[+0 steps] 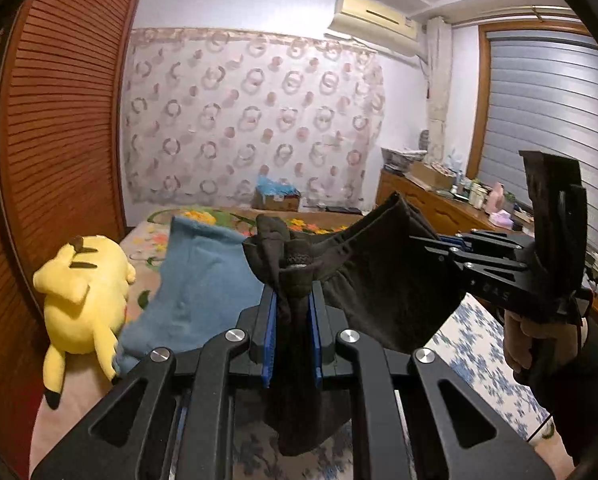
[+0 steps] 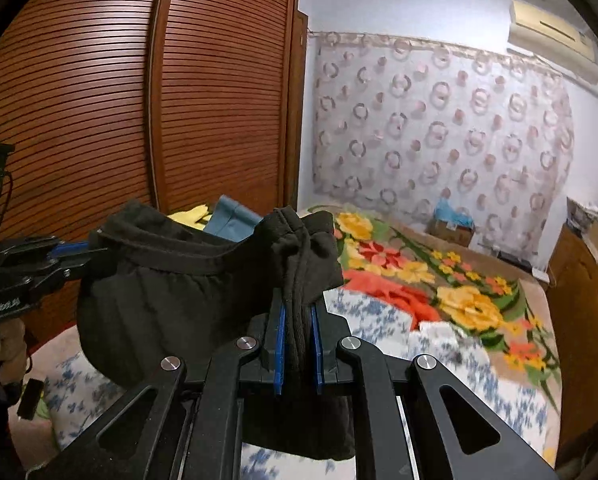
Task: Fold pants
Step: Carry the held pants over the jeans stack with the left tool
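Bed (image 2: 479, 280) w/ floral blanket fills the room's middle, brown slatted wardrobe (image 2: 99, 100) at its side. Black pants (image 1: 363, 280) hang in the air above the bed, stretched betw. both claws, blue garment (image 1: 203, 280) & yellow plush toy (image 1: 83, 292) lying behind. Left claw (image 1: 292, 312) clamped on one bunched end of the waistband, right claw (image 2: 299, 328) clamped on the other.

The pants (image 1: 363, 276) hang above the bed (image 2: 479, 364) between the left gripper (image 1: 292, 308) and the right gripper (image 2: 298, 320), a plush toy (image 1: 87, 292) and cloth (image 1: 203, 280) lie by the bed's wardrobe-side edge, and a box (image 1: 277, 198) sits at its far edge.
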The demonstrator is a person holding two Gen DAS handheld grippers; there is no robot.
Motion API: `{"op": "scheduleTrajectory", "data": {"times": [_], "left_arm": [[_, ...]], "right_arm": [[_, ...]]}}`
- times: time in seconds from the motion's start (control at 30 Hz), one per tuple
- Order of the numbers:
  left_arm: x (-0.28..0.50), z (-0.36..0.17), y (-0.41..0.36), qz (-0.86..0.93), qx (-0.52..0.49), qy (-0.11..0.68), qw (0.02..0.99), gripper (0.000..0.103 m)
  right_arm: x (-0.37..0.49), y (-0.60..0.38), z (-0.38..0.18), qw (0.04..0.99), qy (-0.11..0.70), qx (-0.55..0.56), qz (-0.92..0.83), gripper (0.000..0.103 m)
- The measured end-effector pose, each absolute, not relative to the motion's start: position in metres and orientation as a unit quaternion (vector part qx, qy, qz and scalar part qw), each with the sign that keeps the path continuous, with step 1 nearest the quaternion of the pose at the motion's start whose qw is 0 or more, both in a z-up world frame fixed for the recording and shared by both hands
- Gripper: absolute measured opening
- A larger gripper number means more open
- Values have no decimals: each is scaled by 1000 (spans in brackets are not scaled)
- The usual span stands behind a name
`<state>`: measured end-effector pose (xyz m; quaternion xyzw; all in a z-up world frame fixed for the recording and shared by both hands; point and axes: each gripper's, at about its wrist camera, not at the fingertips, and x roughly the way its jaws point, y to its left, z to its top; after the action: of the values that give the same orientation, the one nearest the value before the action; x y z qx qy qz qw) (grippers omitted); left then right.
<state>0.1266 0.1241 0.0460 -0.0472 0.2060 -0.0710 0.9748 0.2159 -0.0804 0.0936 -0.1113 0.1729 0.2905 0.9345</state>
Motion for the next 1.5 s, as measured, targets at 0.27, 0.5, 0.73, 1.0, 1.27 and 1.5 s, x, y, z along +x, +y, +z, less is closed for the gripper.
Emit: {"op": "scheduleTrajectory", "data": {"times": [0.27, 0.5, 0.73, 1.0, 1.27, 1.5], "left_arm": [[147, 54, 135, -31, -43, 202, 978, 15], [162, 49, 143, -17, -57, 206, 977, 15], [166, 34, 151, 10, -75, 219, 973, 15], [162, 32, 163, 22, -103, 212, 972, 15], [160, 21, 171, 40, -111, 223, 968, 15], [162, 9, 180, 45, -121, 242, 961, 18]], "right_arm": [[250, -60, 100, 934, 149, -123, 301, 11], [273, -49, 87, 932, 135, -134, 307, 11], [306, -22, 75, 920, 139, -167, 326, 11], [344, 14, 78, 903, 137, -194, 359, 11], [379, 34, 69, 883, 158, -192, 398, 11], [401, 37, 63, 870, 188, -195, 413, 11]]}}
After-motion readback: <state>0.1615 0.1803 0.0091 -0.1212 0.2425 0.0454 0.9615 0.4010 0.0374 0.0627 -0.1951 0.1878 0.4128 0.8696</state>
